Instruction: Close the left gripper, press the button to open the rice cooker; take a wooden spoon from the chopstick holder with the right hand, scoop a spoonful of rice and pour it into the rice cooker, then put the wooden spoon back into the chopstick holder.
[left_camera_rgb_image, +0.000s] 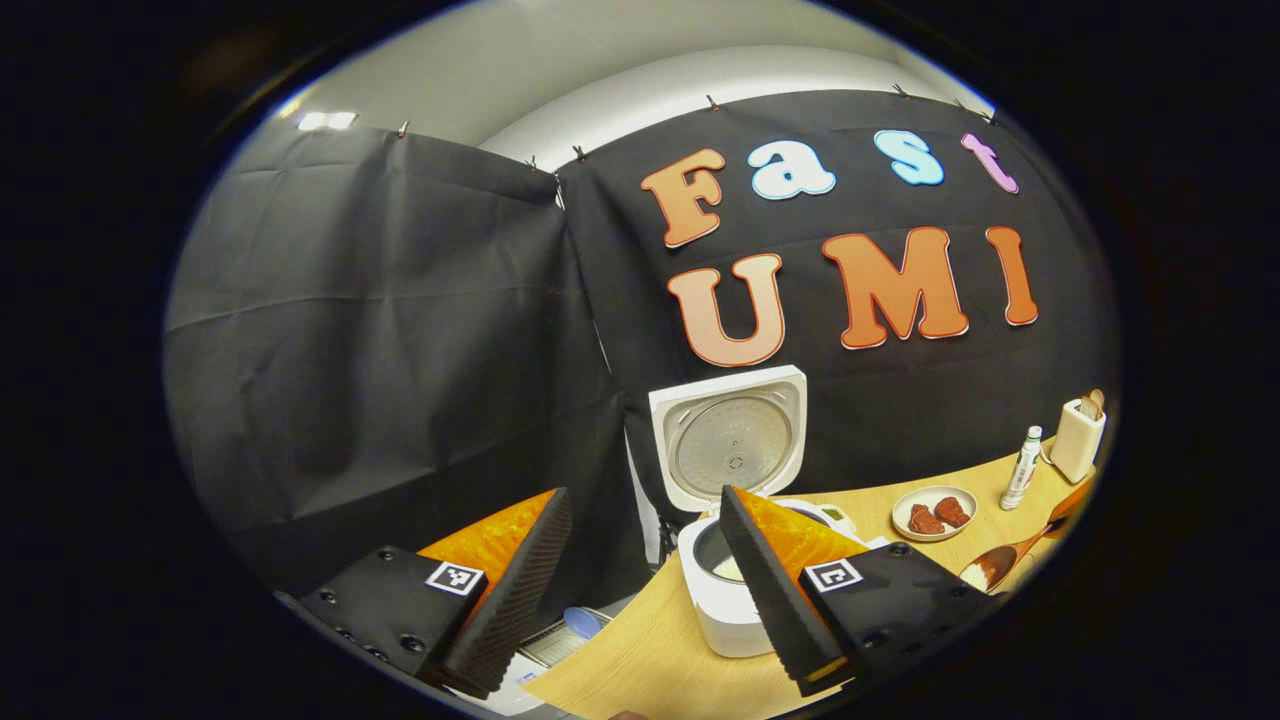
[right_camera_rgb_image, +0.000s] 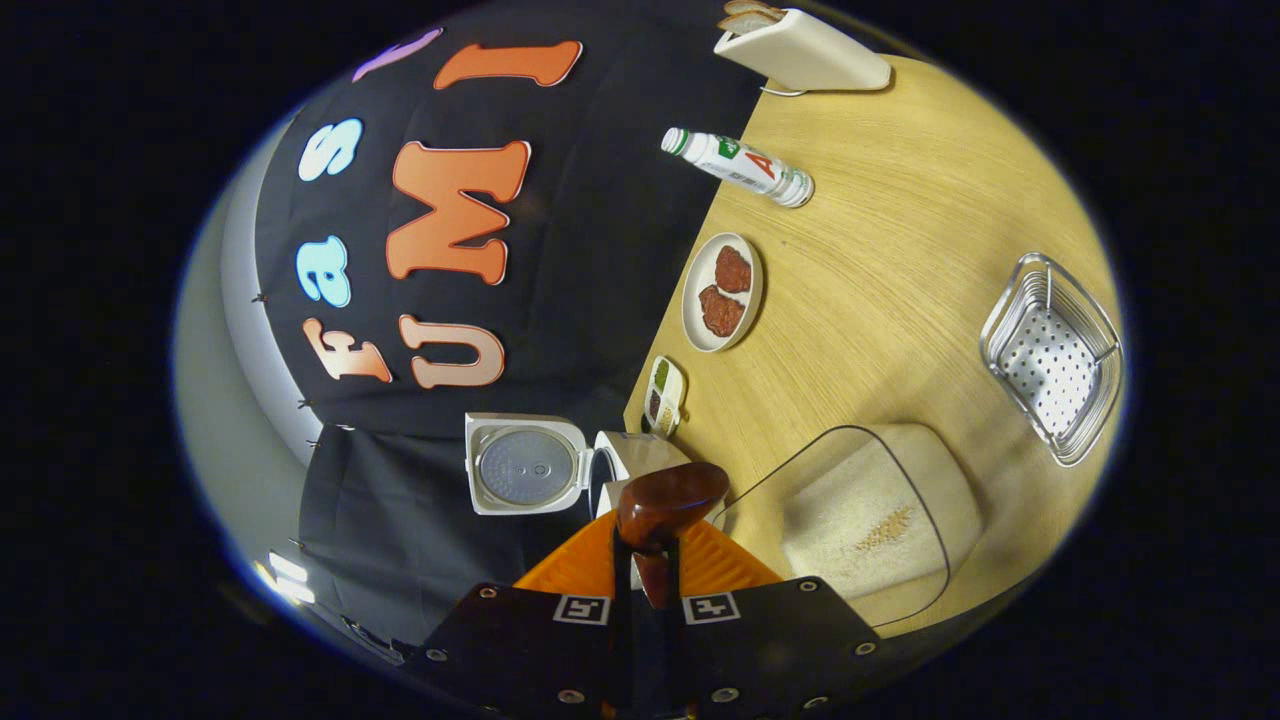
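Note:
The white rice cooker (left_camera_rgb_image: 722, 610) stands at the table's left end with its lid (left_camera_rgb_image: 730, 440) raised and some white rice in the pot. My left gripper (left_camera_rgb_image: 650, 590) hovers open just in front of it, fingers wide apart, holding nothing. To the cooker's right, a wooden spoon (left_camera_rgb_image: 1005, 563) carries white rice above the table. In the right gripper view, my right gripper (right_camera_rgb_image: 648, 560) is shut on the wooden spoon (right_camera_rgb_image: 668, 505), whose bowl points toward the open cooker (right_camera_rgb_image: 630, 458). The white chopstick holder (left_camera_rgb_image: 1078, 440) stands at the far right, also seen as the holder (right_camera_rgb_image: 800, 50).
A clear rice container (right_camera_rgb_image: 870, 520) lies close beside the right gripper. On the wooden table (right_camera_rgb_image: 880, 250) are a metal basket (right_camera_rgb_image: 1055, 355), a plate with meat pieces (right_camera_rgb_image: 722, 292), a small bottle (right_camera_rgb_image: 740, 165) and a little seasoning dish (right_camera_rgb_image: 665, 395) by the cooker.

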